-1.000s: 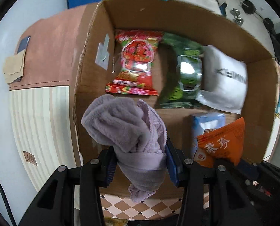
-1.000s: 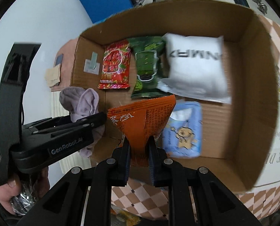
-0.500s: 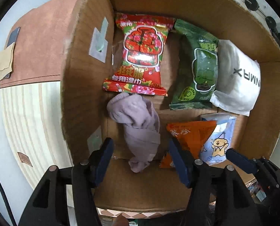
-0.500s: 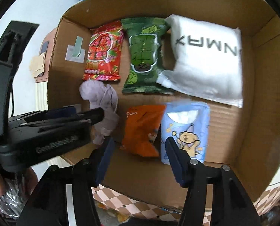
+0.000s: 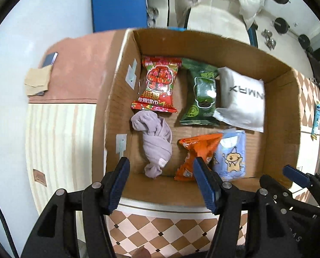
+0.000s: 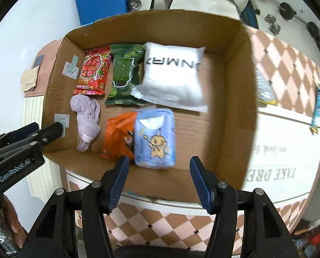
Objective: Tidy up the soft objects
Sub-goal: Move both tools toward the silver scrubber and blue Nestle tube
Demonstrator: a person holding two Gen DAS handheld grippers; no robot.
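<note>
six soft things lie in the box, both hand-held grippers empty above it

the cardboard box stands open on the worktop, and all the soft things lie flat on its floor. along the far side, from left to right, are the red pack, the green pack and the white pouch; the green pack's right edge is tucked against the pouch. on the near side, from left to right, are the lilac cloth, the orange bag and the blue pack. the cloth is bunched and twisted, its far end just touching the red pack's near edge. the orange bag leans on the blue pack's left side.

the left hand-held gripper hangs over the box's near wall with its jaws about half apart and nothing between them; the cloth lies beyond the fingertips, clear of both pads. the right hand-held gripper is also about half open and holds nothing; the blue pack lies just beyond its fingers, untouched.

outside the box, a blue board leans at the far wall, and a striped mat lies to the left.
</note>
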